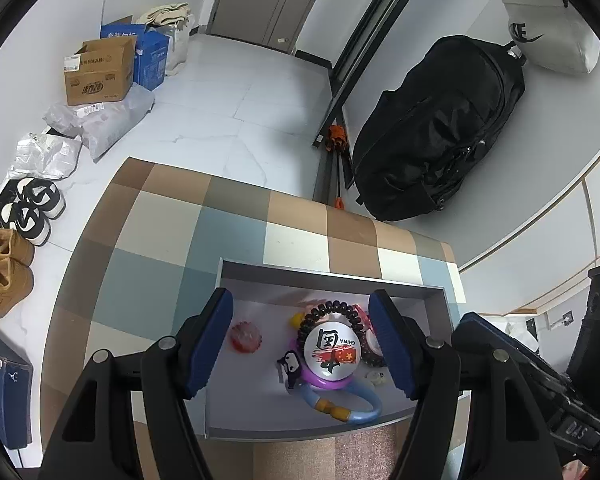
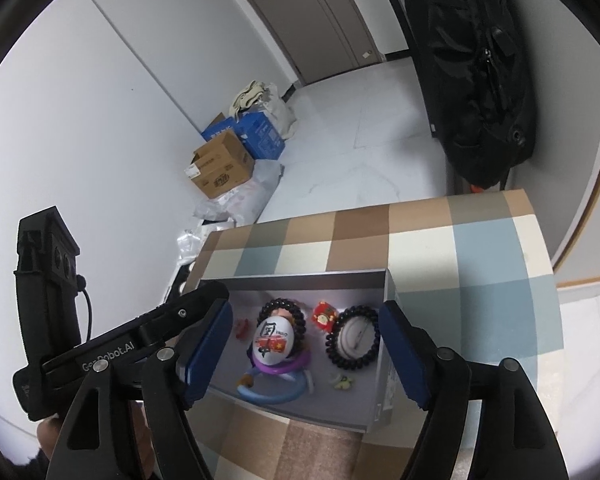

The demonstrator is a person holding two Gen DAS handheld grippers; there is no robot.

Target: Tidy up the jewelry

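Note:
A grey tray [image 1: 236, 276] [image 2: 380, 384] sits on a checked cloth. In it lie a round white "CHINA" badge [image 1: 332, 354] [image 2: 271, 341], a black bead bracelet [image 1: 334, 307] [image 2: 281, 307] around its top, a purple ring [image 1: 328, 383] [image 2: 284, 366], a blue ring with yellow beads [image 1: 364, 410] [image 2: 276, 394], a red jelly piece [image 1: 245, 337] [image 2: 242, 326], and a small white charm [image 1: 376, 377] [image 2: 343, 382]. A second black bracelet [image 2: 354, 342] and a red ornament [image 2: 325, 314] show in the right wrist view. My left gripper [image 1: 302, 342] and right gripper [image 2: 306, 350] are open and empty above the tray.
The checked cloth [image 1: 160, 240] [image 2: 480, 248] covers a small table. A black bag [image 1: 440, 128] [image 2: 480, 72] leans on the wall. Cardboard boxes [image 1: 100, 70] [image 2: 220, 164] and shoes [image 1: 32, 208] lie on the floor at left. The left gripper body [image 2: 48, 304] shows at the right view's left.

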